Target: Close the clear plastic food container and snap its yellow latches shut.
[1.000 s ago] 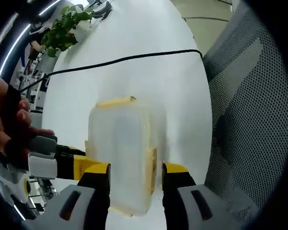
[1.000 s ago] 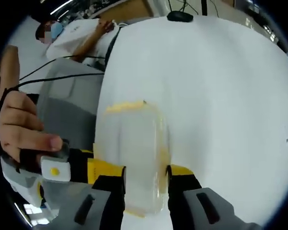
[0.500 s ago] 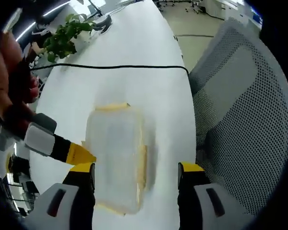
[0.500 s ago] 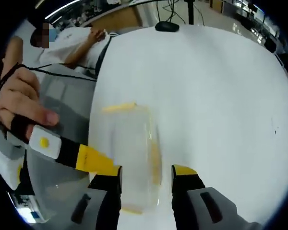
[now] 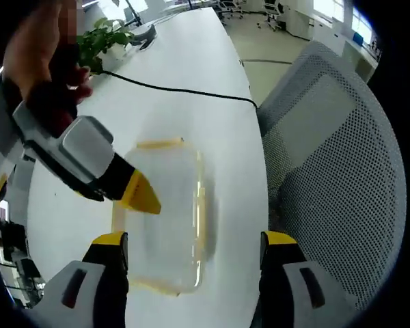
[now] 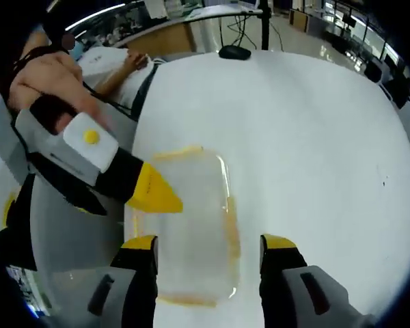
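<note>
in the left gripper view, the left gripper [image 5: 191,253] hangs above the white table [image 5: 191,75] with its two yellow-tipped jaws spread wide and nothing between them. the clear rectangular plastic food container with yellow latches [image 5: 160,219] lies flat on the table under and just ahead of those jaws, lid on, its long axis running straight away from the gripper along the line of the jaws. a yellow latch strip [image 5: 199,212] runs down its right long side and another sits across the far short end. the right gripper [image 5: 89,167] comes in from the left, its yellow tip over the container's left long edge. a grey mesh chair [image 5: 335,171] stands at the table's right edge, a black cable [image 5: 184,90] crosses the table beyond the container, and a green plant [image 5: 99,41] stands far off.

in the right gripper view, the right gripper [image 6: 208,263] is likewise released, jaws wide apart over the container [image 6: 188,232], which again lies lengthwise ahead. the left gripper [image 6: 116,174] reaches in from the left, touching or just above the container's left edge; which, one cannot tell. judging by this, both grippers are about equally near, each facing a long-side latch.
</note>
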